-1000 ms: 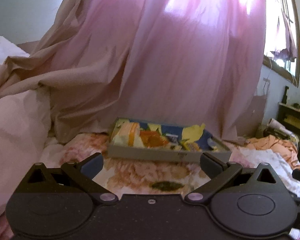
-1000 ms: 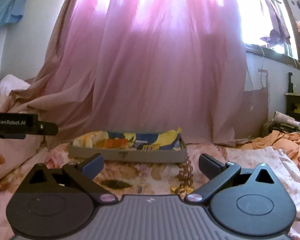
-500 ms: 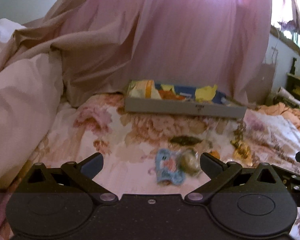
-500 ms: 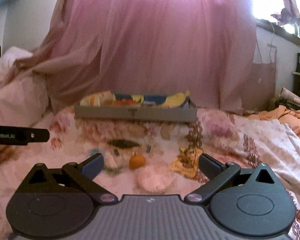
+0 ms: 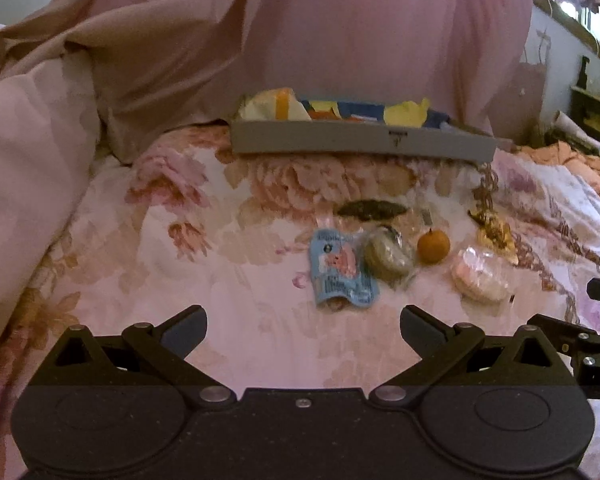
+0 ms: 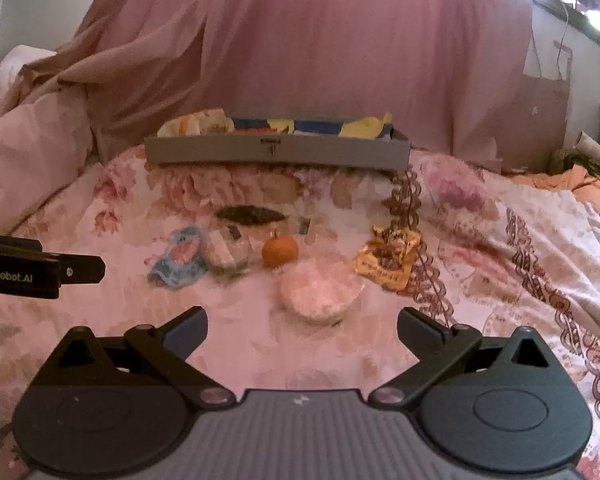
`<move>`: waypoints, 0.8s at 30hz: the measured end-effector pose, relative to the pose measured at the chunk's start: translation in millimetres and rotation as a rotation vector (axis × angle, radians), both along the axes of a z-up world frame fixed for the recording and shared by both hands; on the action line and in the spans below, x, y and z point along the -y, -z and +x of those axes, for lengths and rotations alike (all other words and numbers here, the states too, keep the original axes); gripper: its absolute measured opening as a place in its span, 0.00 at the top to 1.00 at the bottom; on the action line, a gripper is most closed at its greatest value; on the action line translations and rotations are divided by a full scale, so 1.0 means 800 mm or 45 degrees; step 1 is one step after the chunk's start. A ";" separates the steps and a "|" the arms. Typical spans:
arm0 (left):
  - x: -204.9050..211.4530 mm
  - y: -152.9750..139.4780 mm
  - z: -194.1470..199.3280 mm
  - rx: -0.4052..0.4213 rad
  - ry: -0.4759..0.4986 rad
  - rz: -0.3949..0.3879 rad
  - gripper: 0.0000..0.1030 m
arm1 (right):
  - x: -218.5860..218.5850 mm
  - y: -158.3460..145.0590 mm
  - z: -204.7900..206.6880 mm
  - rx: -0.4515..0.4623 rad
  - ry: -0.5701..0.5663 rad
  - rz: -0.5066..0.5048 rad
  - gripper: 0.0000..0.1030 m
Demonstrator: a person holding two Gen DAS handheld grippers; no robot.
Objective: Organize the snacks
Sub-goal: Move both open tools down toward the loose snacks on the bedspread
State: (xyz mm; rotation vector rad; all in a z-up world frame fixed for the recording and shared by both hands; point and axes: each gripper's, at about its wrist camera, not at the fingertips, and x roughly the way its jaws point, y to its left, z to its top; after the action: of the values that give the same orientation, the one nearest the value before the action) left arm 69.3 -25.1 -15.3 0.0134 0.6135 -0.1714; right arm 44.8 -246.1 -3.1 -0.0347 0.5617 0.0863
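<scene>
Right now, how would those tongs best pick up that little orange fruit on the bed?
Grip the small orange fruit across its round middle, coming down from above with the right tongs. Packets sit close on its left and front, so a top approach looks safest.

Soft floral cloth bedsheet (image 5: 228, 264), matt grey cardboard tray (image 5: 340, 142), glossy plastic blue packet (image 5: 342, 270)

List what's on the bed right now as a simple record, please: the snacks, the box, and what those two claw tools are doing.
surface: floral bedspread
box: grey tray at the far end, already holding colourful packets
loose snacks: blue packet, clear-wrapped biscuit, small orange fruit, pink wrapped snack, yellow packet
left gripper: open, holding nothing
right gripper: open, holding nothing
backdrop: pink curtain
</scene>
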 end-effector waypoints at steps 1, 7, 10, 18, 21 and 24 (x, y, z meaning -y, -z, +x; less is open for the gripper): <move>0.000 0.002 0.002 -0.006 0.007 0.004 0.01 | 0.000 0.001 0.001 -0.007 0.002 -0.001 0.00; 0.004 0.010 0.016 -0.031 0.044 0.016 0.01 | 0.001 0.013 0.009 -0.043 0.007 -0.005 0.00; 0.007 0.012 0.023 -0.035 0.062 0.027 0.01 | 0.002 0.020 0.013 -0.059 0.009 -0.008 0.00; 0.016 0.021 0.044 -0.038 0.126 0.055 0.01 | 0.010 0.035 0.028 -0.082 0.040 -0.003 0.00; 0.021 0.026 0.051 -0.042 0.153 0.070 0.01 | 0.013 0.039 0.034 -0.088 0.050 -0.007 0.00; 0.025 0.030 0.059 -0.046 0.176 0.083 0.01 | 0.016 0.043 0.041 -0.097 0.058 -0.010 0.00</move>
State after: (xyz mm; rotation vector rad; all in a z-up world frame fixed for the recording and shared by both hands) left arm 116.5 -45.3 -39.1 0.1161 0.6544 -0.2856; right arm 78.0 -258.5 -37.6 -0.0263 0.6387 0.0412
